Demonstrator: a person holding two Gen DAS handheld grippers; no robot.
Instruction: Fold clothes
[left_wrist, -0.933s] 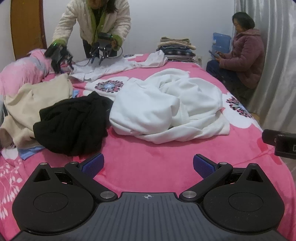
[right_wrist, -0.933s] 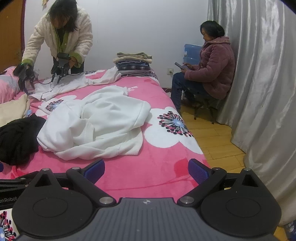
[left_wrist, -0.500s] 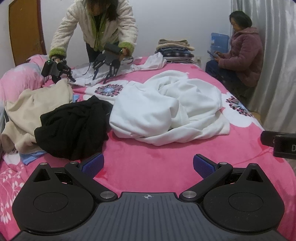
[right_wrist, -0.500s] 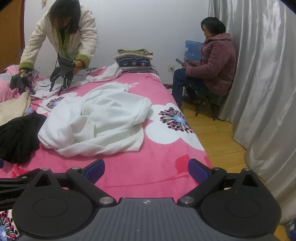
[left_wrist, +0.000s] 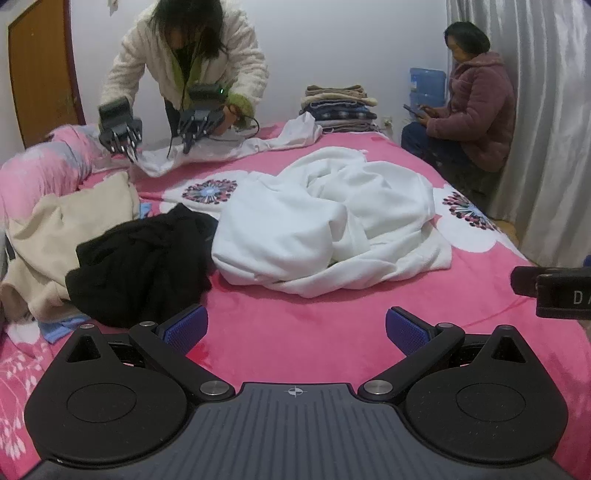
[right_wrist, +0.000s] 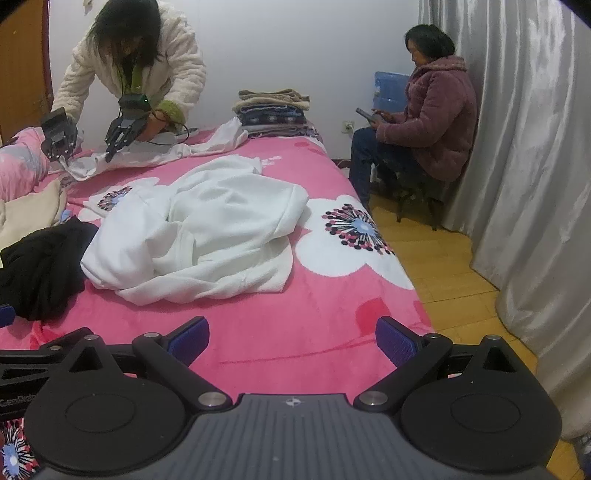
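Left gripper (left_wrist: 294, 329) low over the near edge of the pink bed (left_wrist: 332, 332), fingers spread wide, nothing between the blue pads (left_wrist: 183, 328). Right gripper (right_wrist: 291, 338) just beside it, likewise splayed and empty, over the bed's near right corner.

White garment (left_wrist: 325, 221) crumpled in a heap at mid-bed, well ahead of both grippers, untouched. Black garment (left_wrist: 140, 258) bunched against its left side, touching it. Cream garment (left_wrist: 55, 236) further left, partly under the black one. A strip of light blue cloth (left_wrist: 55, 326) poking out beneath those two.

At the far end, a person in a cream jacket (left_wrist: 184, 66) bent over the bed, holding two other grippers (left_wrist: 122, 129) down on a thin white shirt (left_wrist: 221, 147) spread flat there. Folded stack (left_wrist: 338, 107) at the far right corner of the bed. A seated person in a mauve coat (right_wrist: 432, 118) beside the bed by the grey curtain (right_wrist: 535, 184), phone (right_wrist: 364, 115) in hand. Blue water jug (right_wrist: 388, 88) behind, against the wall. Wooden floor (right_wrist: 443, 258) to the right.
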